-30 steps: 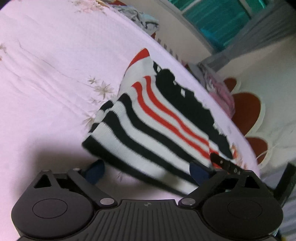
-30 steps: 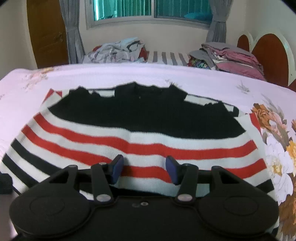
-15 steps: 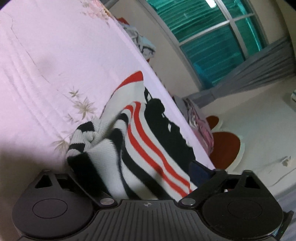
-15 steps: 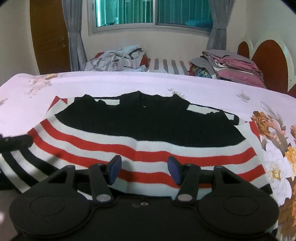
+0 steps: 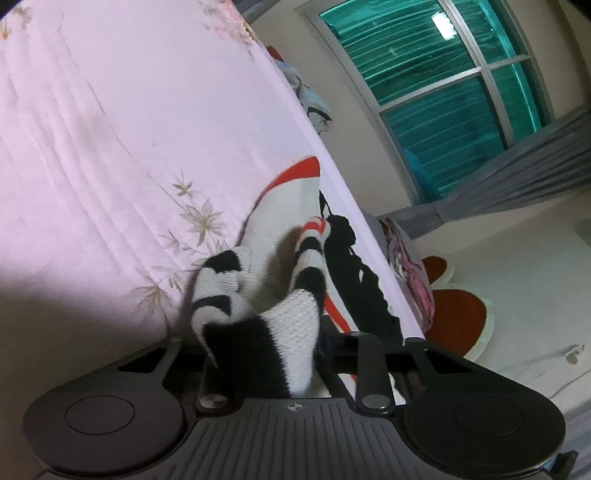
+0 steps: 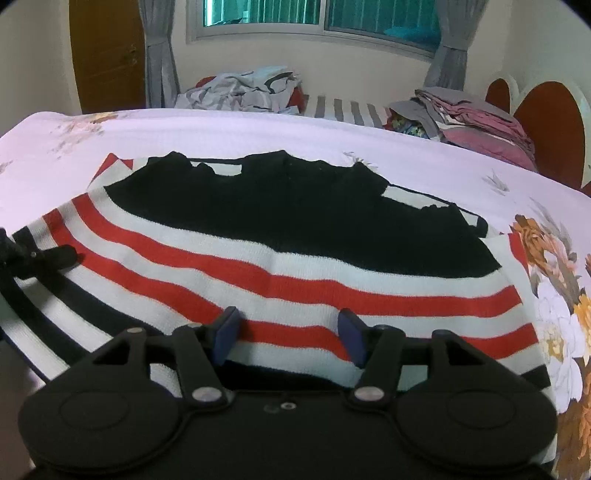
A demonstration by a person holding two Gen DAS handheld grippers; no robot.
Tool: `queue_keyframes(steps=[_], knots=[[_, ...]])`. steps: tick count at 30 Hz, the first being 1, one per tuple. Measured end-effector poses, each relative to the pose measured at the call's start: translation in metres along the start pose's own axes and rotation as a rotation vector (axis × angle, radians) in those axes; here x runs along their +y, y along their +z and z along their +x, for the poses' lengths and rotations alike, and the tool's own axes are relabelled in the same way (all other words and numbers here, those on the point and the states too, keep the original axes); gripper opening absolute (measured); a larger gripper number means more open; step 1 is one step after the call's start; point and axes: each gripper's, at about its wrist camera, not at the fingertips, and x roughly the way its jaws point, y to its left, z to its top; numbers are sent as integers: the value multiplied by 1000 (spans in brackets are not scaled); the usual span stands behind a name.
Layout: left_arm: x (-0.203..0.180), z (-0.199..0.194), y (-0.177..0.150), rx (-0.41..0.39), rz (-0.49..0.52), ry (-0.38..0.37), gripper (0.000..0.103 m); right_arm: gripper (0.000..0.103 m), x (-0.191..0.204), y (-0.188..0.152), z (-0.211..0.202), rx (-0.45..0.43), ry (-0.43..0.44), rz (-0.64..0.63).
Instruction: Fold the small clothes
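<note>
The sweater (image 6: 280,258) lies spread on the bed (image 6: 221,129), its left hem corner bunched up and clamped in the left tool (image 5: 264,350); the right tool (image 6: 290,334) hovers over the near hem, fingers apart, gripping nothing. The risk, I judge: only a thick wad is pinched, so the knit may slip out mid-fold; with the right side unheld, pulling could drag the whole sweater askew.

A bed (image 6: 258,129) covered by a pale pink floral sheet is seen across the frame's middle, backed at the top by a teal-glazed window (image 6: 314,16), grey curtains (image 6: 160,55), a wooden door (image 6: 107,55) and cream walls.
</note>
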Motion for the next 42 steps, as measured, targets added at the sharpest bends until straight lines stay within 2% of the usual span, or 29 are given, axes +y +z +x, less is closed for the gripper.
queue_keyframes(steps=[3,9,17,22,26,29,31,33,34,35,36,37,38,39,42], knots=[[-14,2,0,-18,43,9,17,60,-4,1,0,0,20,-12],[-51,-6,-2,-58,131,5,16,63,-20,4,-4,-19,100,-7],[-138,1,-18,-78,316,-77,16,63,-72,6,-31,-83,140,23],[-185,22,-47,-20,433,-144,16,63,-117,-4,-46,-92,117,66],[-210,43,-79,65,536,-180,16,63,-151,-15,-53,-83,82,103],[-212,52,-107,157,625,-162,16,63,-171,-23,-58,-75,58,129],[-213,62,-126,226,683,-121,16,63,-180,-27,-60,-70,42,142],[-211,61,-135,224,707,-78,18,63,-189,-31,-63,-70,29,149],[-213,58,-138,212,735,-71,19,63,-192,-31,-64,-70,23,151],[-216,55,-140,210,759,-65,28,63,-196,-31,-66,-73,17,153],[-220,52,-142,216,781,-67,42,63,-198,-31,-67,-75,15,159],[-224,50,-148,230,802,-79,50,63,-202,-29,-69,-78,19,171],[-228,45,-152,238,826,-90,68,63,-206,-28,-70,-81,29,189],[-232,36,-157,244,855,-95,80,64,-211,-25,-71,-83,44,212],[-240,15,-175,284,939,-119,83,69,-218,-17,-72,-90,109,286]])
